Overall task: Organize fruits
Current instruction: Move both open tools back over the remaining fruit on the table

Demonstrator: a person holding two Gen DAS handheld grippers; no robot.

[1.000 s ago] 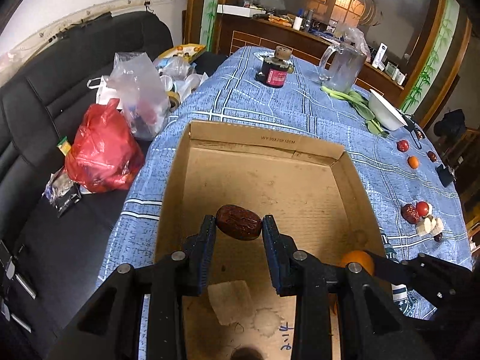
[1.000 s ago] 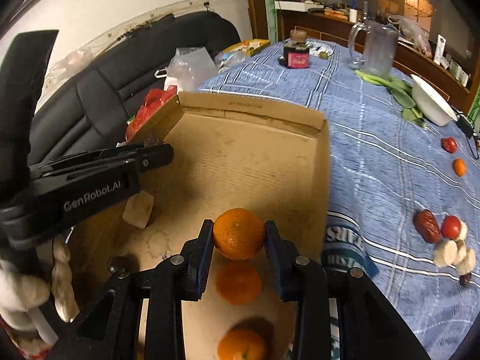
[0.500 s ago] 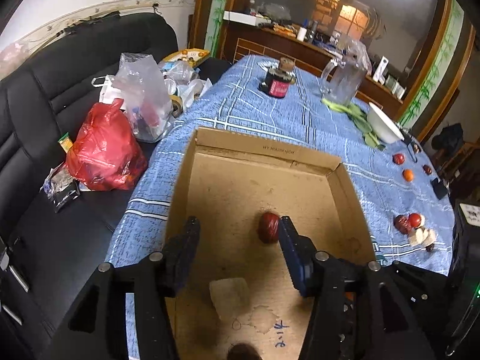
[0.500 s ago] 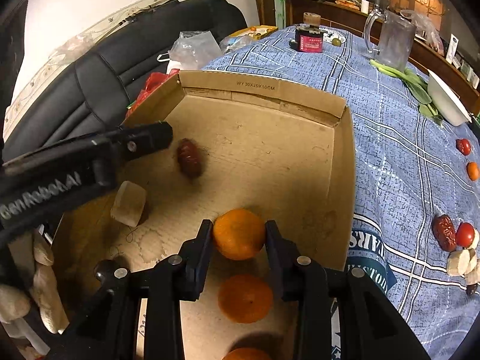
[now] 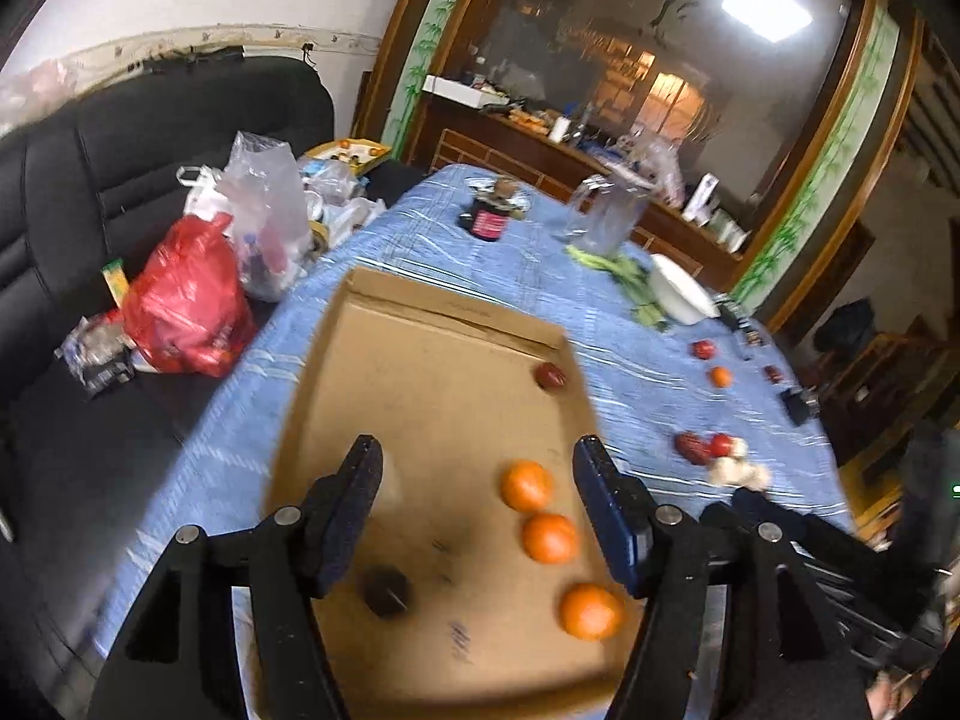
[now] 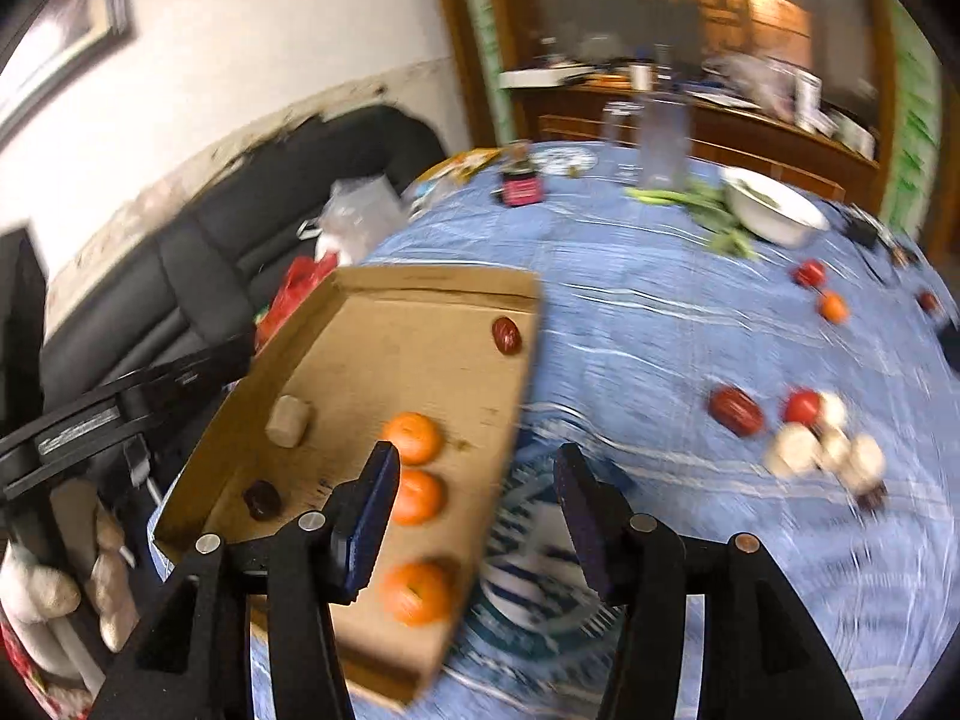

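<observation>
Grippers: left gripper (image 5: 474,489) and right gripper (image 6: 477,498) have just been opening; both gape, nothing between the jaws.
Box: shallow brown cardboard box (image 5: 432,318) holds three round orange tangerines (image 5: 549,537) along its right side.
Date: wrinkled dark red date (image 5: 550,376) sits at the far right corner.
Risk: loose fruit on the blue patterned tablecloth (image 6: 660,312) near the table's right edge could roll off if nudged.

I see shallow brown cardboard box (image 5: 456,312) open on the blue cloth | three round orange tangerines (image 5: 549,537) in a row along its right wall | dark red date (image 5: 550,376) at its far right corner | more small fruits (image 6: 735,410) loose right of box
</observation>
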